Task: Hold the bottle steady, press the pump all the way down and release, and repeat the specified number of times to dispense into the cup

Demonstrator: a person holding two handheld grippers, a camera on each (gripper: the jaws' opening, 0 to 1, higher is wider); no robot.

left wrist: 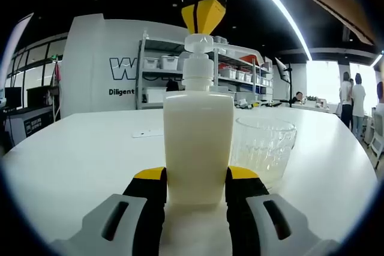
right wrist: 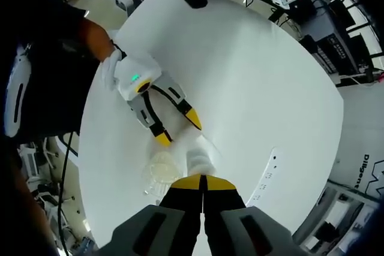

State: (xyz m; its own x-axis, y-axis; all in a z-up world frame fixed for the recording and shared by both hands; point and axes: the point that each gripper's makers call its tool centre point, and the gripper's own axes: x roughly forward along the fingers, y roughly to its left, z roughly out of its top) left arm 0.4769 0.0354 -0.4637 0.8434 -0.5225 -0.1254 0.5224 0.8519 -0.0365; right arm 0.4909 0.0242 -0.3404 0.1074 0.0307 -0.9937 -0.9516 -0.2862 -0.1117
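— Where's the bottle (left wrist: pixel 198 148) now?

— Upright on the white table (left wrist: pixel 84 148), squeezed between the yellow-tipped jaws of the left gripper (left wrist: pixel 197 187); they press on its lower sides. It's full of creamy liquid.

— And the cup?

— The glass cup (left wrist: pixel 264 148) stands just beside the bottle, under the pump's spout side, with a little pale liquid at the bottom.

— What's the other hand doing?

— The right gripper (left wrist: pixel 204 16) comes straight down from above, jaws closed together, their yellow tip resting on the pump head (left wrist: pixel 199 43). It grasps nothing — it just sits on top.

— From above?

— In the right gripper view its closed jaws (right wrist: pixel 203 183) point down at the white pump (right wrist: pixel 200 157), the cup (right wrist: pixel 162 169) beside it, and the left gripper (right wrist: pixel 179 127) reaches in from a person's gloved hand (right wrist: pixel 111 67).
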